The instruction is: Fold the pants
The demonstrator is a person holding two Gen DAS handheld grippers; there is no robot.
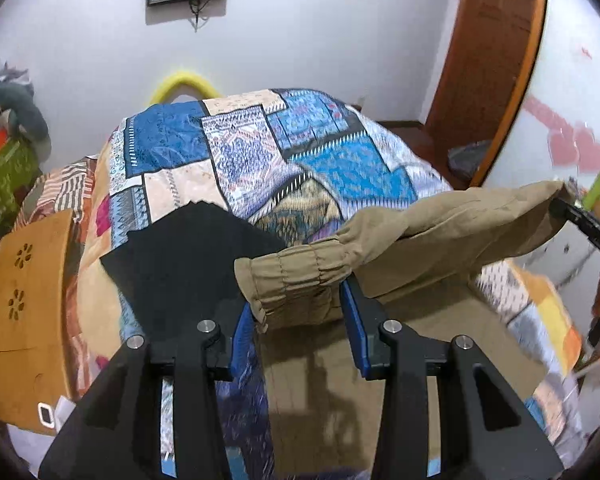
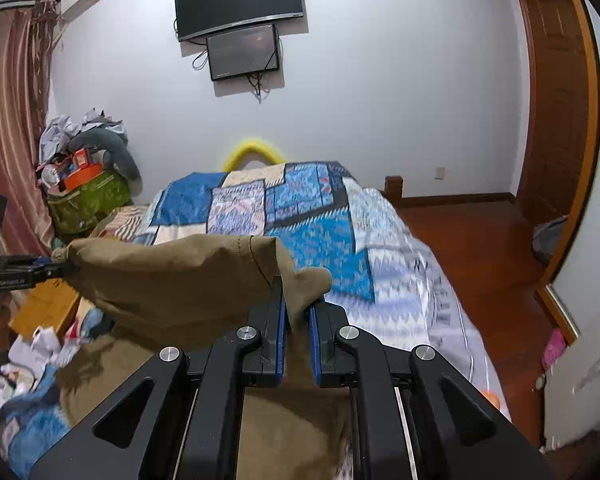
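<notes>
The tan pants (image 1: 440, 224) hang stretched in the air between my two grippers, above the bed. My left gripper (image 1: 300, 300) holds the gathered elastic waistband (image 1: 296, 276) between its blue pads, jaws fairly wide around the bunched cloth. My right gripper (image 2: 298, 304) is shut on the other end of the pants (image 2: 172, 276), with a fold of tan cloth pinched between its pads. More tan cloth lies on the bed below both grippers. The right gripper also shows at the right edge of the left wrist view (image 1: 560, 204), and the left gripper at the left edge of the right wrist view (image 2: 56, 266).
The bed carries a blue patchwork quilt (image 1: 260, 148). A folded black garment (image 1: 188, 256) lies on it left of the pants. A wooden lap table (image 1: 28, 312) stands at the left. A cluttered green bag (image 2: 88, 200), a wooden door (image 2: 556, 100) and wall screens (image 2: 240, 0) are around.
</notes>
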